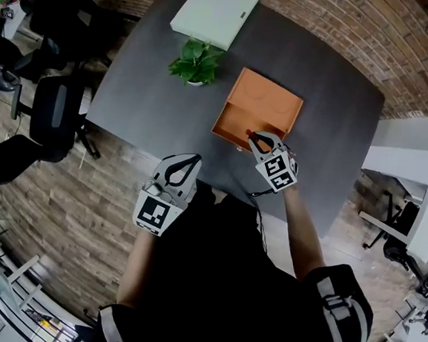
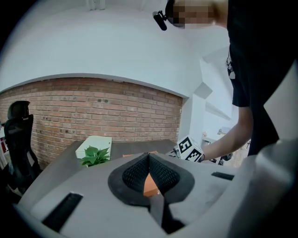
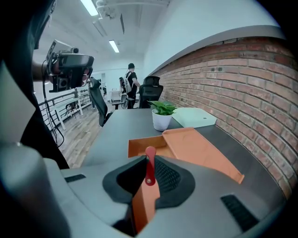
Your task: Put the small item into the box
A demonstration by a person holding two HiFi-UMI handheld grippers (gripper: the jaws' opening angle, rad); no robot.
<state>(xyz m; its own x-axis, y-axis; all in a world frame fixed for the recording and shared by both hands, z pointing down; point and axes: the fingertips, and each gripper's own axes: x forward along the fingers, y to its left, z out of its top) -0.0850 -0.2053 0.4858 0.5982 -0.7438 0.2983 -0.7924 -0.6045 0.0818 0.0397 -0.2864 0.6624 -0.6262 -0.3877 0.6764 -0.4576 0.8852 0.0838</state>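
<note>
Grey bench (image 1: 147,83) carries the open orange box (image 1: 267,98) towards its near edge. On the left, at that near edge, my left gripper (image 2: 149,158) hangs with its jaws clenched on nothing. To the right, my right gripper (image 1: 256,137) grasps the red small item (image 3: 149,165) upright, just over the box's near wall. To do this step well, I should carry the item past the wall, lower it inside, then release.

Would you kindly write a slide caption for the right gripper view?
Right gripper clamps a small red item, facing the open orange box on the dark table.
</note>
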